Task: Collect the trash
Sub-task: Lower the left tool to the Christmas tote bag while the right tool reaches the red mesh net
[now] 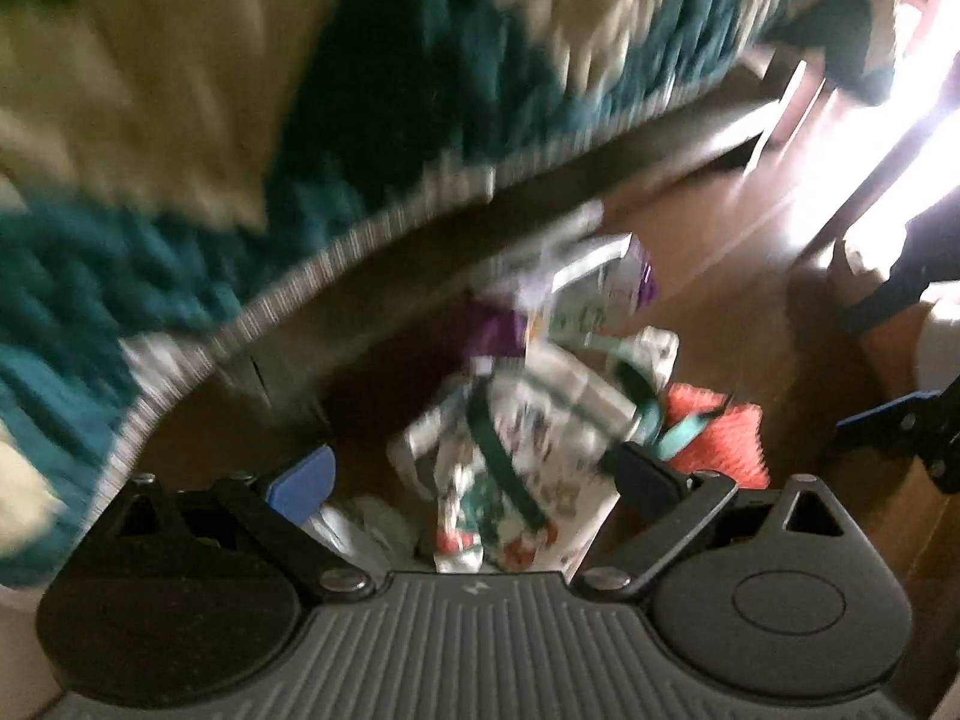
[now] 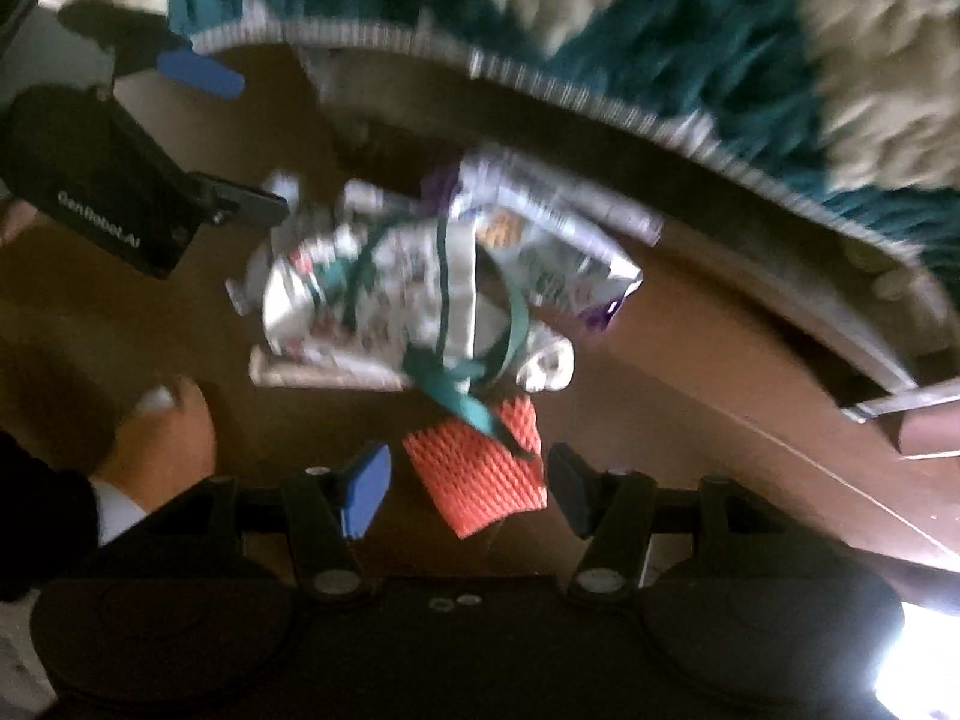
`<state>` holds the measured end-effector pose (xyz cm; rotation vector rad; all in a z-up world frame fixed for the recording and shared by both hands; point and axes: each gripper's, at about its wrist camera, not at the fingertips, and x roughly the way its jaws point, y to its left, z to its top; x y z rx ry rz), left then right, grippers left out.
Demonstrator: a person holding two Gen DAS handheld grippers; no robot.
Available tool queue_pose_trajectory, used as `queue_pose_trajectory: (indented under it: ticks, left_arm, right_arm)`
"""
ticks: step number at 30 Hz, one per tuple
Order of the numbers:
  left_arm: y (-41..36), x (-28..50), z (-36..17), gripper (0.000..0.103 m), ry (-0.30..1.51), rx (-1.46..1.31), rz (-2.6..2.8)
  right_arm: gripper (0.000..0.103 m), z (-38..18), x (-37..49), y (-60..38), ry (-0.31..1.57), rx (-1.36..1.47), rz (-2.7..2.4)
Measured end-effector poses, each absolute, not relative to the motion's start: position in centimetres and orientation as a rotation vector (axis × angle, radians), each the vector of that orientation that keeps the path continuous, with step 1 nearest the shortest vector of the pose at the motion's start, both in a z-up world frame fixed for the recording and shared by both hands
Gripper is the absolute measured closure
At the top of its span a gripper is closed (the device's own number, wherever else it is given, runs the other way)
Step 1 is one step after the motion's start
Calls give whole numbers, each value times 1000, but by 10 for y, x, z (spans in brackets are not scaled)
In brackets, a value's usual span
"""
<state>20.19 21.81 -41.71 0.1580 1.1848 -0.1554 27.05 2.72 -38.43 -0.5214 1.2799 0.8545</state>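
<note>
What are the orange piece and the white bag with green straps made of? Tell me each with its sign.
Orange piece: likely foam netting, matte; its surface shows a raised diamond mesh.
White bag: probably thin printed fabric or plastic; it lies crumpled in soft folds, and its green straps look like flat woven tape. Blur leaves this open.

A teal and cream shaggy blanket [image 1: 372, 78] is hanging over the bed edge, blurred in both views. Its striped grey hem [image 2: 540, 75] is running along the bottom of the blanket. Below the blanket, the brown wooden floor [image 2: 690, 372] is spreading out. Beyond the blanket's far end, strong white light [image 1: 918, 138] is glaring across the floor beside wooden furniture legs [image 1: 792, 90].
</note>
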Motion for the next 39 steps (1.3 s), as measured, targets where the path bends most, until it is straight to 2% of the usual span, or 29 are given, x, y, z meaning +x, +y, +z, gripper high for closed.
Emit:
queue_pose_trajectory:
  ticks: [8, 13, 22, 24, 26, 28, 31, 32, 34, 36, 37, 39]
  left_arm:
    - [227, 203, -491, 3, 1295, 105, -138]
    - [231, 206, -517, 3, 1333, 78, -127]
    - [243, 218, -546, 4, 1375, 5, -114]
    - [243, 221, -552, 6, 1377, -6, -121]
    - [244, 224, -557, 18, 1390, -26, -125]
    - [247, 228, -563, 43, 1415, -52, -117]
    - [251, 230, -568, 57, 1438, -89, -100]
    - [252, 231, -568, 60, 1439, -89, -96]
    - [255, 232, -569, 75, 1446, -89, -96]
    - [257, 234, -570, 84, 1450, -87, -88]
    - [257, 233, -568, 85, 1449, -83, -86]
    - [256, 232, -563, 90, 1441, -62, -84]
  right_arm:
    - [45, -463, 266, 40, 1341, -665, 934]
    - [45, -506, 258, 48, 1365, -763, 982]
    - [45, -545, 248, 67, 1315, -843, 995]
    - [42, -550, 242, 70, 1295, -873, 1004]
    - [41, -552, 232, 70, 1249, -922, 1024]
    - [41, -555, 220, 69, 1191, -1000, 1032]
    - [42, -557, 206, 69, 1135, -1067, 1024]
    - [44, -557, 209, 70, 1156, -1043, 1003]
    - [45, -557, 214, 73, 1190, -1007, 964]
    - [46, -556, 217, 76, 1210, -995, 947]
    - [51, -555, 218, 77, 1215, -988, 938]
    - [68, -552, 219, 78, 1202, -991, 913]
